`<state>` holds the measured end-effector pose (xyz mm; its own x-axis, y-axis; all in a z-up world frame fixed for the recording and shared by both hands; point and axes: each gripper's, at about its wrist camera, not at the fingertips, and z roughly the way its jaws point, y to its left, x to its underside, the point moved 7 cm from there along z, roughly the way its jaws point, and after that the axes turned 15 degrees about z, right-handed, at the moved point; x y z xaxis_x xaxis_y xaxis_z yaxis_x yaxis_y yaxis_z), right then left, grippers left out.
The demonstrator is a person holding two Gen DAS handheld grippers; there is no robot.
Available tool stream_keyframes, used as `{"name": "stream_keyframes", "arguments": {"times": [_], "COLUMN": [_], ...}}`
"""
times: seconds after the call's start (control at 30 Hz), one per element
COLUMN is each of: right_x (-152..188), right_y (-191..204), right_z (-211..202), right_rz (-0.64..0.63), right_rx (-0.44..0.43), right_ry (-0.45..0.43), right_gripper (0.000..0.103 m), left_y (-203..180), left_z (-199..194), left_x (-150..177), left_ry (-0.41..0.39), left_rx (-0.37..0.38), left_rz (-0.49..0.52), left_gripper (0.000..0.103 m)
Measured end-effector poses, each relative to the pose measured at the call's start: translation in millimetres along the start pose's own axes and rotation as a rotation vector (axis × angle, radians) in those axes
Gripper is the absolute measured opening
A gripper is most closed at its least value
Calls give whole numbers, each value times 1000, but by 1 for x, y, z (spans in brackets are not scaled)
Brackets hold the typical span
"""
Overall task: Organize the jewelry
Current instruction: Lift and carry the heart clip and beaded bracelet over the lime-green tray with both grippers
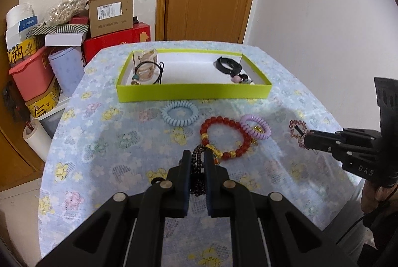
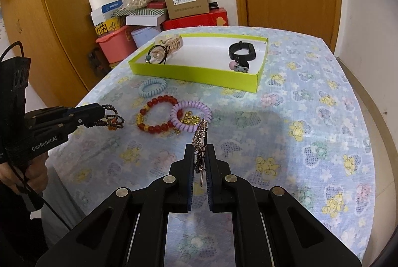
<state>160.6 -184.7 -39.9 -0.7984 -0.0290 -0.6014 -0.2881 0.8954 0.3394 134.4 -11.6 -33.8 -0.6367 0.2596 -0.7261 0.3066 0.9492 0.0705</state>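
Left tongs [image 1: 197, 155] clamped on dark beaded bracelet [image 1: 198, 167], strands held between fingers above counter [image 2: 311, 122]. Right tongs [image 2: 199, 150] clamped on rhinestone brooch [image 2: 201, 142], piece upright, lifted off cloth. Beyond tongs, on counter: red bead bracelet [image 1: 225, 136] touching purple coil hair tie [image 1: 256, 126]; small gold piece inside the tie; blue coil hair tie [image 1: 179, 113] just beside green tray. Green tray [image 1: 194, 92] farther back holds black watch band [image 1: 230, 65], black hair elastic [image 1: 151, 71], pale hair clip [image 2: 171, 43].
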Motion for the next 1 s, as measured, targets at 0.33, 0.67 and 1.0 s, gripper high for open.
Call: {"name": "stream_keyframes", "arguments": {"times": [0.33,0.67,1.0], "right_x": [-17,-38,-76], "right_y": [4,7,12], "right_z": [-11,-9,2], "right_rz": [-9,-19,-42], "right_rx": [-4,-8,-9], "right_ry": [-41,-69,-102], "right_gripper": [8,8,8], "left_y": [2,7,24], "left_z": [-13,-7,14], "left_x": [-23,-48,-81], "left_ry": [-48,-73,-80], "left_rx": [-6,3,4], "left_rz": [7,16,13], "left_gripper": [10,10,10]}}
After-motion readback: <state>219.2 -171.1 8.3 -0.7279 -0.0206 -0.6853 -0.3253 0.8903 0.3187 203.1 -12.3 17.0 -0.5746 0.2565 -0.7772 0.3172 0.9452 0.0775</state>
